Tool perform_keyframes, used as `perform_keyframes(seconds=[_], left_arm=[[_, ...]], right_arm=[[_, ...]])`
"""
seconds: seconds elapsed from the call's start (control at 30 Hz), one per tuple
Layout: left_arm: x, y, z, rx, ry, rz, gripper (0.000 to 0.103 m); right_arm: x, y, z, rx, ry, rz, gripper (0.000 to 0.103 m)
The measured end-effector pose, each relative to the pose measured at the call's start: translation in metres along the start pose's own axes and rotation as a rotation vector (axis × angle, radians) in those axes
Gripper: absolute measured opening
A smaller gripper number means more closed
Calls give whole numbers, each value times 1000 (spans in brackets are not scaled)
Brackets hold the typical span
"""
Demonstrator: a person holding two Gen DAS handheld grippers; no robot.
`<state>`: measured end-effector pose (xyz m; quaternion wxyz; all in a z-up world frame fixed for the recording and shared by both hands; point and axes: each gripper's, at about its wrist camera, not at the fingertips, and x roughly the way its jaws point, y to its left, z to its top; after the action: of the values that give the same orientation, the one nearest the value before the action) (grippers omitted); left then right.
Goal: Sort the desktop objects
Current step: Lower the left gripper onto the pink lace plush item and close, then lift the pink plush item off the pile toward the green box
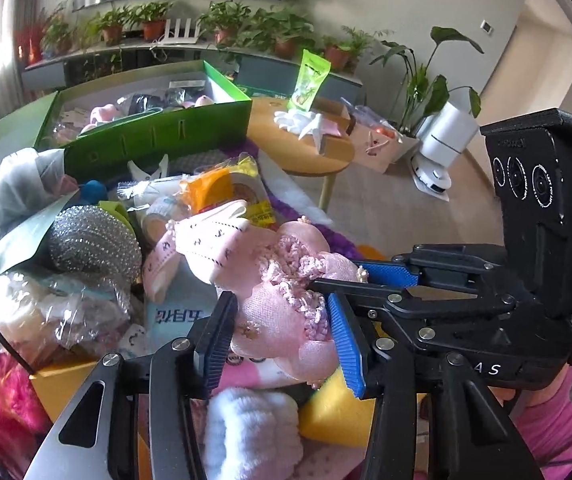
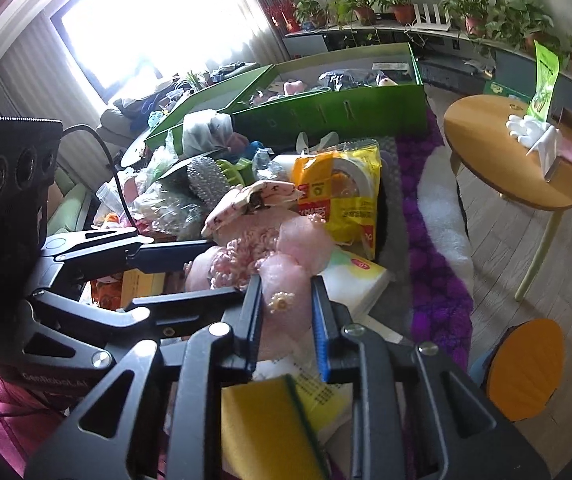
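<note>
A pink fabric flower ornament with crocheted lace (image 1: 286, 300) is held above a cluttered pile. My left gripper (image 1: 282, 336) is shut on one side of it, blue pads pressing the fabric. My right gripper (image 2: 286, 312) is shut on another petal of the same pink ornament (image 2: 282, 276). The right gripper also shows in the left wrist view (image 1: 349, 276), coming in from the right. The left gripper shows in the right wrist view (image 2: 190, 276), coming in from the left. A pink patterned strap (image 1: 210, 236) lies just behind the ornament.
An open green box (image 1: 158, 136) with soft items stands behind the pile. A yellow noodle packet (image 2: 345, 200), silver scrubber (image 1: 94, 240), yellow sponge (image 2: 266, 432) and white fluffy cloth (image 1: 250, 432) lie around. A round wooden table (image 2: 517, 160) stands to the right.
</note>
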<state>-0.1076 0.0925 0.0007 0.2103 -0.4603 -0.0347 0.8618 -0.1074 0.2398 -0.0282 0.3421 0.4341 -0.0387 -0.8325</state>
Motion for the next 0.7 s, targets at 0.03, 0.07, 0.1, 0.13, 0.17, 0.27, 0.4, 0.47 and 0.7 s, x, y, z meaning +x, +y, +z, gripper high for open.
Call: perform_keyframes(seconds=[0.03, 0.07, 0.1, 0.13, 0.17, 0.27, 0.4, 0.47, 0.7], left_arm=[[-3, -1, -1, 2, -5, -2, 48], [-5, -2, -1, 5, -10, -4, 48], [-6, -3, -1, 7, -14, -5, 48], [-9, -5, -2, 11, -20, -6, 48], [-13, -6, -1, 16, -28, -6, 48], [-24, -11, -1, 31, -56, -10, 48], [-35, -17, 3, 52, -97, -3, 48], [-39, -20, 5, 66, -114, 8, 48], [-46, -18, 13, 81, -148, 39, 48]], right_arm=[[-2, 2, -1, 0, -3, -1, 22], [-4, 3, -1, -3, -7, -3, 22], [-6, 5, -2, -7, -13, -5, 22], [-9, 8, -2, -10, -21, -7, 22], [-12, 10, -2, -13, -27, -8, 22], [-24, 16, -3, -24, -59, -12, 22], [-37, 23, -3, -38, -102, -16, 22], [-41, 25, 0, -45, -117, -19, 22], [-43, 29, 11, -67, -143, -23, 22]])
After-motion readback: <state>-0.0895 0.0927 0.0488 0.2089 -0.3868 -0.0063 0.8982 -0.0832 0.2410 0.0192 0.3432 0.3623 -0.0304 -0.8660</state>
